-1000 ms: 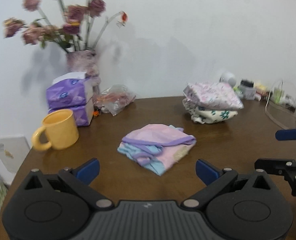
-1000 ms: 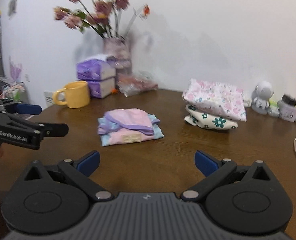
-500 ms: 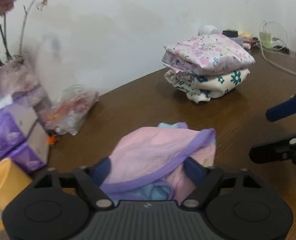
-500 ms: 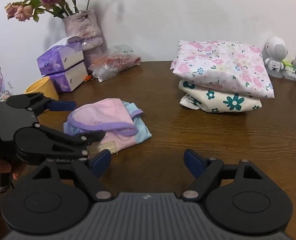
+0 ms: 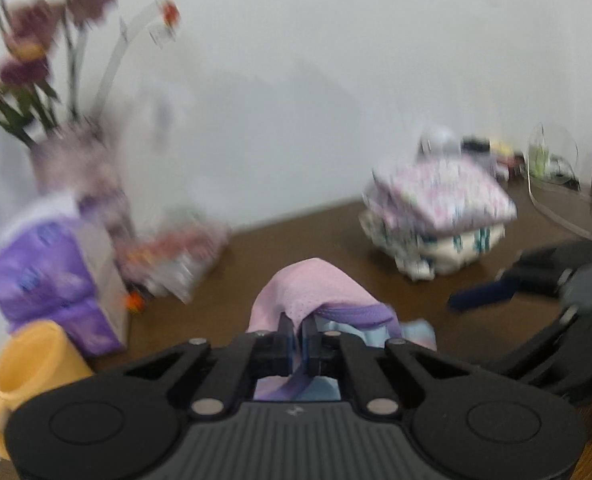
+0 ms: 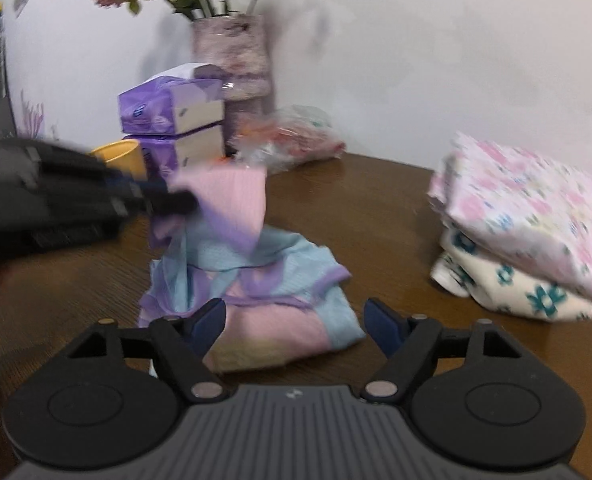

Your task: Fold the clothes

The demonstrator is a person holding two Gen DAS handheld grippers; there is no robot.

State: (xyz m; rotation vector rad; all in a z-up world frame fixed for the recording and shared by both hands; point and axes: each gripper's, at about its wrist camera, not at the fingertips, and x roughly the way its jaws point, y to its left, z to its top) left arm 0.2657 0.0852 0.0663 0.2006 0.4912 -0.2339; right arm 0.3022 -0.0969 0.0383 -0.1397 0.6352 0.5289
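Left tongs [image 5: 300,334] clamped on the pink top layer of the small garment [image 6: 256,280], lifting it off the brown bench [image 6: 376,216]. Right tongs [image 6: 294,320] spread wide, empty, low just in front of the garment's near edge. Folded stack [image 6: 528,240] lying to the right. Purple tissue boxes [image 6: 168,112] behind (print too blurred to read).

Brown wooden table [image 6: 376,216] against white wall [image 6: 416,40].
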